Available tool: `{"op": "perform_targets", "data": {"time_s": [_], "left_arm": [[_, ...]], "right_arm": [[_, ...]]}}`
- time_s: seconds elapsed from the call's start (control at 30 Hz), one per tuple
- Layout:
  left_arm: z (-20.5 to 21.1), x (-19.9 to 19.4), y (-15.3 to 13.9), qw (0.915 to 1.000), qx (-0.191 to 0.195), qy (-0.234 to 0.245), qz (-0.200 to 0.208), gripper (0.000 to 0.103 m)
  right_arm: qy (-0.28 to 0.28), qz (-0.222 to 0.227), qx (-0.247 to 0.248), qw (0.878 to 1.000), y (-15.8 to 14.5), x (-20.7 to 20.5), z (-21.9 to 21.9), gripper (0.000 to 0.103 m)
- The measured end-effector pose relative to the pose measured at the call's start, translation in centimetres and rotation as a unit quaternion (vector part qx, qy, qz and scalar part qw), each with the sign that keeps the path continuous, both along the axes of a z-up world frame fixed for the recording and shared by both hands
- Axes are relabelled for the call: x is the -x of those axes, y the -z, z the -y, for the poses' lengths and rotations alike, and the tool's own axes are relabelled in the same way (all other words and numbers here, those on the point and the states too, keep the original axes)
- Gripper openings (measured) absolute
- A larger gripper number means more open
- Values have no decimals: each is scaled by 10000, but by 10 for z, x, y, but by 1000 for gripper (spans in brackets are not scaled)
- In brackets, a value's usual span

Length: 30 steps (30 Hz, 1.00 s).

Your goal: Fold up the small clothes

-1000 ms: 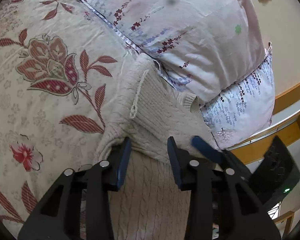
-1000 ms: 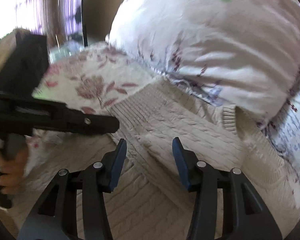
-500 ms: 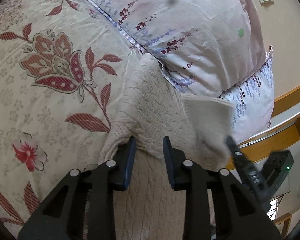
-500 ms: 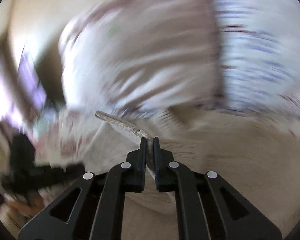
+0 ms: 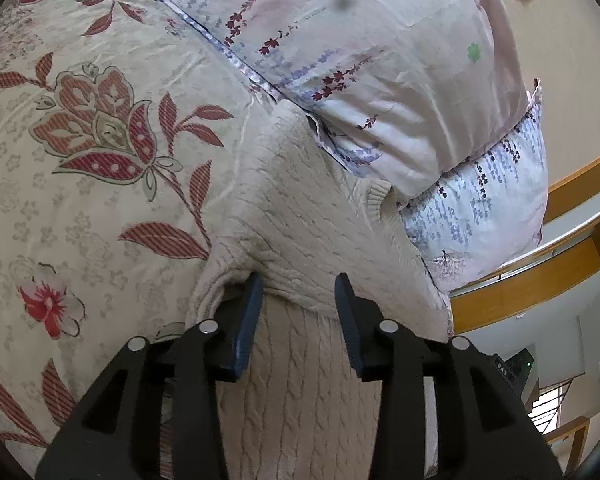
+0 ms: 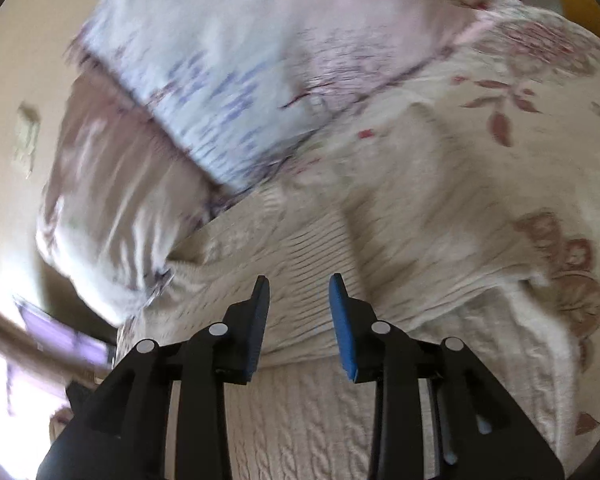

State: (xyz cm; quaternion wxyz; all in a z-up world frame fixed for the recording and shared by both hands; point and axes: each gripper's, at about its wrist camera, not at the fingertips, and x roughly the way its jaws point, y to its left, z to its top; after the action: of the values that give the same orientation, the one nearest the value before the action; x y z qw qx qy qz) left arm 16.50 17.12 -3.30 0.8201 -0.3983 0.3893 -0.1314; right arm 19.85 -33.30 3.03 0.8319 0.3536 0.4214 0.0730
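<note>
A cream cable-knit sweater point(image 5: 300, 216) lies on the floral bedspread point(image 5: 80, 140), its upper part folded over the lower part. My left gripper point(image 5: 298, 284) is open, its jaws either side of the folded edge, just above the knit. The sweater also shows in the blurred right wrist view point(image 6: 300, 280). My right gripper point(image 6: 298, 284) is open and empty over the fold edge there.
A pale floral pillow point(image 5: 380, 60) lies against the sweater's far side, and it also shows in the right wrist view point(image 6: 220, 80). A wooden bed frame rail point(image 5: 540, 272) runs at the right. The beige wall point(image 5: 580, 60) is behind.
My right gripper was shut on a sweater flap half a second ago; now it is open and the flap lies flat. My left gripper narrowed, then opened wider. The right view swung.
</note>
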Motion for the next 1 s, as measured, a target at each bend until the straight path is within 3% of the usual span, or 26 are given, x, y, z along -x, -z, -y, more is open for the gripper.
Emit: {"op": "perform_targets", "data": {"time_s": [0.13, 0.3, 0.33, 0.37, 0.4, 0.6, 0.67, 0.73, 0.8, 0.9, 1.0], "left_arm": [[0, 0, 0, 10000, 5, 13, -2, 39], [1, -2, -1, 10000, -4, 33, 1, 40], [1, -1, -1, 10000, -4, 30, 1, 40], [1, -1, -1, 10000, -3, 30, 1, 40], [1, -1, -1, 10000, -6, 25, 1, 40], [7, -2, -5, 9998, -76, 187, 54, 54], [10, -2, -7, 9997, -117, 223, 62, 57], [12, -1, -8, 9995, -134, 275, 66, 59], [12, 0, -9, 9993, -178, 312, 64, 60], [11, 5, -10, 9991, -181, 376, 37, 60], [9, 15, -12, 9985, -203, 510, 28, 60]], "right_arm": [[401, -264, 169, 9987, 7, -2, 10, 33], [-45, -441, 33, 9990, 19, -8, 1, 33], [-99, -374, 121, 9992, 19, -9, -3, 31], [-138, -303, 201, 9992, 17, -10, -5, 16], [-295, -165, 224, 9992, 15, -13, -10, 10], [-223, 1110, 922, 9893, -31, -5, -22, 9], [-112, 896, 1214, 9885, -25, -10, -21, 9], [-7, 332, 1420, 9893, -3, -22, -16, 9], [-34, -131, 1290, 9915, 18, -29, -11, 9], [-80, -171, 1060, 9942, 19, -28, -3, 13], [-171, -91, 760, 9969, 7, -14, 8, 28]]}}
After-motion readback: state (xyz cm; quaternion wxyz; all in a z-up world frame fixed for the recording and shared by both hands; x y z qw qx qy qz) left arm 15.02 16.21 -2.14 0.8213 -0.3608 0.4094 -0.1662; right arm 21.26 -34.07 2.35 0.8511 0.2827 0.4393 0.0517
